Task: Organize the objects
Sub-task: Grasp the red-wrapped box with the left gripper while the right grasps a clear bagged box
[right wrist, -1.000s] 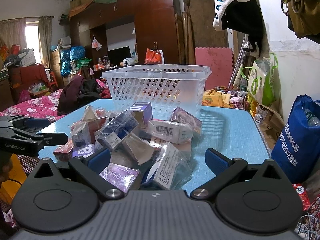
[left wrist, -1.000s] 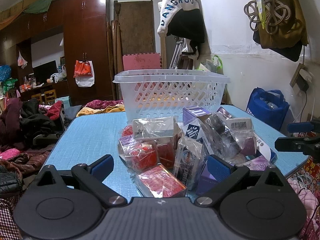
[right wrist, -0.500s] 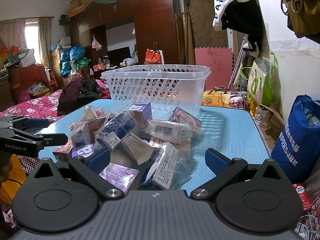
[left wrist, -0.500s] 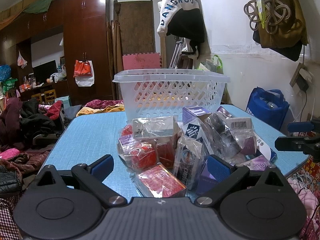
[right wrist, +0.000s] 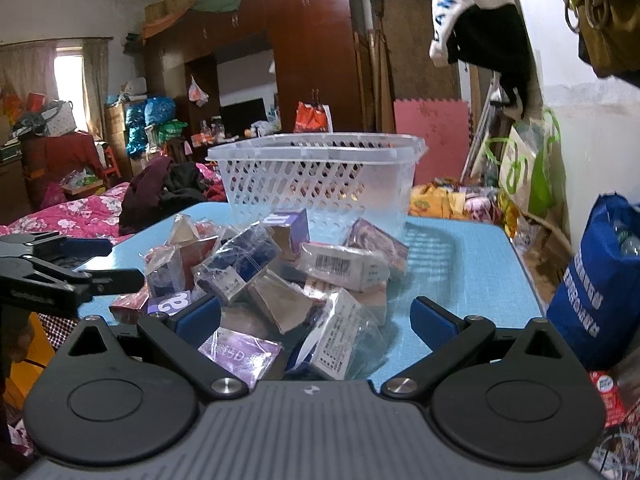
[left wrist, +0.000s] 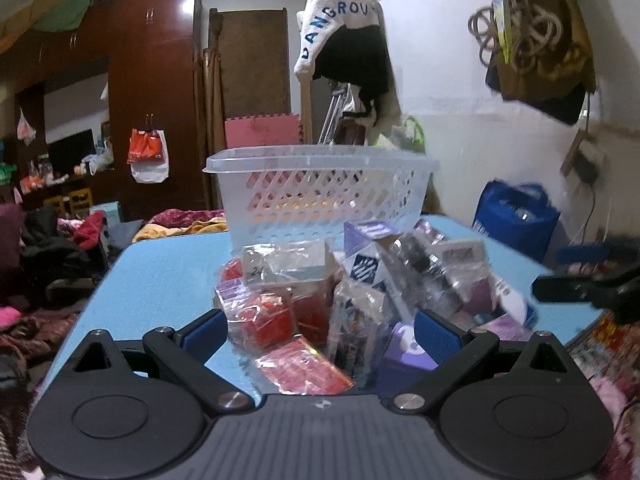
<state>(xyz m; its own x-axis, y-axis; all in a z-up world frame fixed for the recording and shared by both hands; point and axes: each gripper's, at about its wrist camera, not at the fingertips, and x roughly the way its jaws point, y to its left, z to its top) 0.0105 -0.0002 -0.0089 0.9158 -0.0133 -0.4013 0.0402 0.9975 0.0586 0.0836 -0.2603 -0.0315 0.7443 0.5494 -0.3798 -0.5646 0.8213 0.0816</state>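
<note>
- On the blue bench point(left wrist: 160, 276), a heap of small wrapped boxes point(left wrist: 360, 288) lies just near of a white lattice basket point(left wrist: 320, 196), which stands at the far middle; the nearest packets look to touch its front wall, though the overlap hides the actual contact.
- Left gripper point(left wrist: 320, 334) is spread wide with nothing between its blue pads; a flat red packet point(left wrist: 304, 368) lies below and between them, partly cut off by the gripper body.
- Right gripper point(right wrist: 318, 322) is likewise wide open and holds nothing; a purple packet point(right wrist: 240, 350) and a white labelled packet point(right wrist: 336, 340) lie in the gap, their near edges hidden by the body.
- Most boxes are in crinkled clear film, so printing is hard to read; only a barcoded white box point(right wrist: 344, 266) and some purple cartons are plain.
- The basket's inside is hidden below its rim in both views; whether anything is in it cannot be told.
- The left view is smeared on its right side, where the other gripper's fingers show blurred at the bench's right edge.
- Bare bench lies left of the heap in the left view, and right of it up to the right edge in the right view, beyond which hangs a blue bag point(right wrist: 600, 280).
</note>
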